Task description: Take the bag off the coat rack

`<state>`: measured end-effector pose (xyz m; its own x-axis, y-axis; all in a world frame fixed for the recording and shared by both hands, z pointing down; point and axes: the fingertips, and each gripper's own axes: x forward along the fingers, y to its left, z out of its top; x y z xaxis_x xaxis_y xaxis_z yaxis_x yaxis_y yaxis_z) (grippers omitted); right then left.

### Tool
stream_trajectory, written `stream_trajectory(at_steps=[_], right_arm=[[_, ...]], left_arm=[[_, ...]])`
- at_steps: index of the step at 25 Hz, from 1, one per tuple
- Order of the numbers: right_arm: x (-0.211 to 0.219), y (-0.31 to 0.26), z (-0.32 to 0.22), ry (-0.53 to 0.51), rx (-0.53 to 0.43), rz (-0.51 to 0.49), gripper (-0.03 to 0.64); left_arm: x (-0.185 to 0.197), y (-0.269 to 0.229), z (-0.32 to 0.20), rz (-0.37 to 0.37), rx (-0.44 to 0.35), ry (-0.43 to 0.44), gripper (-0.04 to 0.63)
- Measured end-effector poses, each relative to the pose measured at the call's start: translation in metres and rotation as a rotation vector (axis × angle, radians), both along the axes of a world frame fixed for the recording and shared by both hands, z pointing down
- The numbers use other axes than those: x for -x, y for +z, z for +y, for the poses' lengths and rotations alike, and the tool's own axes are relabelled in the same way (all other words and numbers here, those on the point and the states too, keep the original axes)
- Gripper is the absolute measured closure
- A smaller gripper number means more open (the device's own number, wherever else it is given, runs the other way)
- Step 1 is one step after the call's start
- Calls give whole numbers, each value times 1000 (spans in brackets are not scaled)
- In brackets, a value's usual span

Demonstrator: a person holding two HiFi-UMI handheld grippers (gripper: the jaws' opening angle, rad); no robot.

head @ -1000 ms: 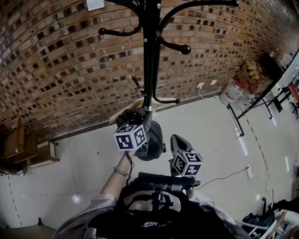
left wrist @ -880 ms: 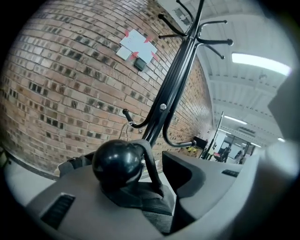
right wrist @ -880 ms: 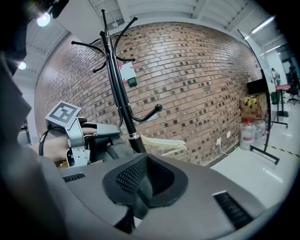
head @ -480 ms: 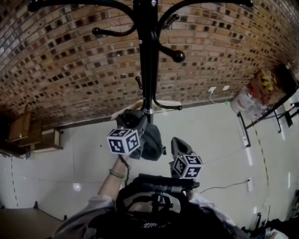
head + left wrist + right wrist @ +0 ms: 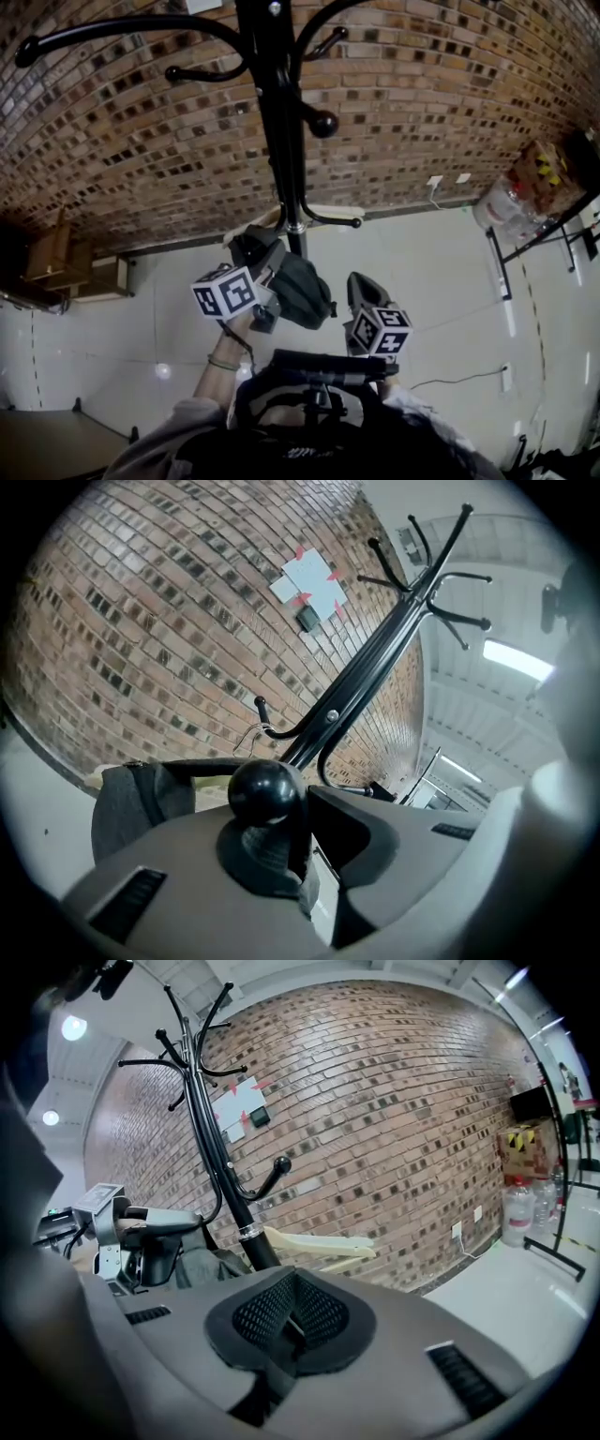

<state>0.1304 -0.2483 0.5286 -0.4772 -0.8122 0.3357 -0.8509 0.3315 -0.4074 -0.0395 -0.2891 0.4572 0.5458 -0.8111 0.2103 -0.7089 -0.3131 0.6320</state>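
The black coat rack (image 5: 284,141) stands against the brick wall, its pole and hooks (image 5: 375,658) above me. A dark grey bag (image 5: 302,289) hangs beside the pole by a black strap (image 5: 183,767) that runs up to a ball-ended hook (image 5: 265,794). My left gripper (image 5: 253,248) is right at that hook. Its jaws (image 5: 302,860) are closed just under the ball, and the strap leads in between them. My right gripper (image 5: 360,283) hangs lower right of the bag, apart from it, shut with nothing between its pads (image 5: 291,1335). In the right gripper view the left gripper (image 5: 141,1232) and bag (image 5: 202,1265) sit at left.
A cream plastic hanger (image 5: 319,1241) lies at the foot of the wall behind the pole. Water jugs and a cardboard box (image 5: 525,183) stand at right by a metal frame (image 5: 534,239). Wooden furniture (image 5: 56,267) is at left. A cable (image 5: 459,375) crosses the pale floor.
The left gripper has shifted left and down beside the pole, and the bag now bulges out to its right. The right gripper has stayed where it was.
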Motion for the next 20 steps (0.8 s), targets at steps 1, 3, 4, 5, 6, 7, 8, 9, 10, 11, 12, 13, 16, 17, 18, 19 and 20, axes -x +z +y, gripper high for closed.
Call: stream_trajectory(at_steps=[1,3,4,5,6,7,8,9,10,11,12,13,16,17,18,19,20], right_arm=[[-1,2,-1,-1,3,-3,615],[-3,4,-2,-1,7,-5,615],[-4,4,-2,0,7,-7,615],[-4,4,-3,1,7,-10,615],[-4,3,-4,1,7,-16,615],[-3,3,-4,1,7,-22,615],[-3,3,-5,0,8,-25,615],[-3,4,-5,-1,10,-27,615],[-2,4,-6,-2,12,-27,615],[-1,3,-6,-3,13,-27,615],[-1,2,-7,-3,13,-29,615],[-1,2,-7,-3,12,-34,615],[3,0,-6,-11,10,-54,615],[3,0,-6,-10,10,-54,615],[4,-1,-6,-7,11,-56,615],[5,-2,-7,-6,10,-57,615],[6,-4,-8,-8,6,-60,615]], left_arm=[[2,-2,3,20,4,-6,561],[5,-6,8,67,10,-19,561],[6,-8,10,91,14,-24,561],[6,-10,12,115,17,-27,561],[7,-11,14,137,21,-29,561],[7,-13,16,158,25,-31,561],[8,-16,18,178,27,-33,561],[10,-19,20,191,26,-35,561],[11,-22,23,194,21,-36,561],[11,-26,25,191,15,-34,561],[10,-29,28,188,9,-29,561],[9,-31,32,183,3,-23,561],[11,-40,42,171,-29,-12,561],[14,-43,45,180,-42,-10,561],[16,-46,49,196,-52,-12,561],[19,-48,52,218,-58,-18,561],[22,-49,54,242,-61,-29,561]])
